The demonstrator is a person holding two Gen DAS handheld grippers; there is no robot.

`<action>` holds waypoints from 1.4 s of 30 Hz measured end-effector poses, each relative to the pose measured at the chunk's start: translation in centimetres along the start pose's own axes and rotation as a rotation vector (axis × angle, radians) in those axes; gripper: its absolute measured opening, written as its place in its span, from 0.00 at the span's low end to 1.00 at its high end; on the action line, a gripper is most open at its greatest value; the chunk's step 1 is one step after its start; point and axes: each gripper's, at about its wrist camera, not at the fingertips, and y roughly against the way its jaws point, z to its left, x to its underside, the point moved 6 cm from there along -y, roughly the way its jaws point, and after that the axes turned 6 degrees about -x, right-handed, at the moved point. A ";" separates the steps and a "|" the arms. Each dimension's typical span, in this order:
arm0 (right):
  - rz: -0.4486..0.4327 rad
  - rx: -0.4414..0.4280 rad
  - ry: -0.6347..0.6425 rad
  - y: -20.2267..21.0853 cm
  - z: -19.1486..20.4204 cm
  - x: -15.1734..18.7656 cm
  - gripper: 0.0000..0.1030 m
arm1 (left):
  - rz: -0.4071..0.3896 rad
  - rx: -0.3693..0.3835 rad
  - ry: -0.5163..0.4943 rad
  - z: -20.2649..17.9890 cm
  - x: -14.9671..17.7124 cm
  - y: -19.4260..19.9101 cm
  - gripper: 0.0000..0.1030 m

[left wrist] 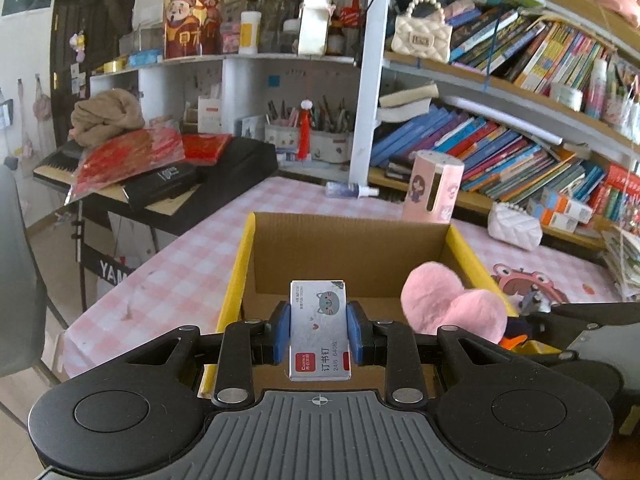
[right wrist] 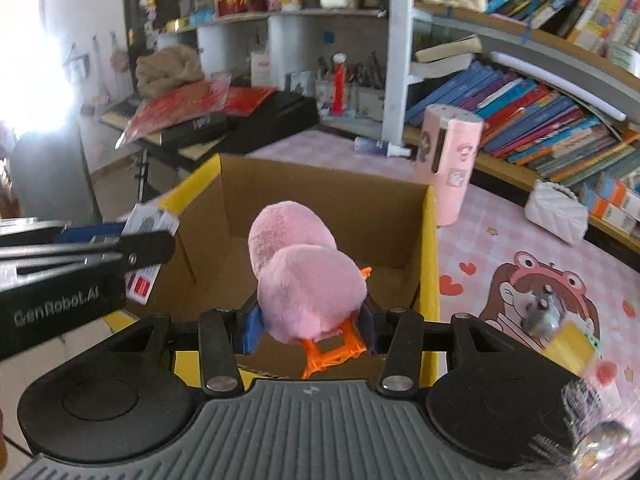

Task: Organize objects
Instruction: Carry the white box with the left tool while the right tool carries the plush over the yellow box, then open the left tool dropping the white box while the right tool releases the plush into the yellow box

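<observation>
My left gripper [left wrist: 319, 330] is shut on a small staples box [left wrist: 319, 328] with a grey cat and a red label, held over the open cardboard box [left wrist: 352, 256] with yellow flaps. My right gripper [right wrist: 310, 326] is shut on a pink fluffy toy [right wrist: 308, 276] with an orange plastic frame, held over the same cardboard box [right wrist: 320, 200]. The pink toy shows in the left wrist view [left wrist: 452, 300] at the box's right side. The staples box shows in the right wrist view [right wrist: 150, 224] at the box's left flap.
The box stands on a pink checked tablecloth [left wrist: 192, 264]. Behind it stand a pink cylinder holder [left wrist: 434, 186] and a small spray bottle [left wrist: 350, 190]. A white quilted purse [right wrist: 556, 212] lies by the bookshelf. A yellow-capped object [right wrist: 568, 344] lies on the cloth at right. A black keyboard [left wrist: 160, 176] stands at left.
</observation>
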 end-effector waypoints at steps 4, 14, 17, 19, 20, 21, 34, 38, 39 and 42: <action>0.054 -0.028 0.021 -2.1 -0.7 0.6 0.43 | 0.031 -0.014 -0.018 -0.7 0.3 -1.5 0.27; 0.066 -0.073 0.162 -4.5 -1.5 0.3 0.43 | 0.111 -0.059 -0.046 -1.9 1.4 -4.3 0.27; 0.078 -0.100 0.212 -5.3 -1.5 0.1 0.43 | 0.128 -0.075 -0.046 -1.8 1.6 -4.8 0.27; 0.098 -0.125 0.227 -5.8 -1.5 0.1 0.43 | 0.136 -0.082 -0.042 -1.7 1.6 -5.1 0.27; 0.110 -0.140 0.226 -6.1 -1.6 0.1 0.43 | 0.140 -0.086 -0.037 -1.7 1.6 -5.2 0.27; 0.116 -0.149 0.225 -6.3 -1.7 0.1 0.43 | 0.143 -0.092 -0.038 -1.6 1.6 -5.4 0.27; 0.125 -0.216 0.294 -7.7 -2.2 -0.9 0.43 | 0.178 -0.111 -0.008 -1.0 1.3 -7.6 0.27; 0.125 -0.224 0.305 -7.9 -2.3 -1.1 0.43 | 0.186 -0.112 -0.004 -1.0 1.2 -8.0 0.27; 0.124 -0.225 0.306 -7.9 -2.3 -1.1 0.43 | 0.188 -0.112 -0.001 -1.0 1.2 -8.1 0.27; 0.123 -0.227 0.308 -7.9 -2.3 -1.1 0.43 | 0.197 -0.110 0.008 -0.9 1.3 -8.2 0.27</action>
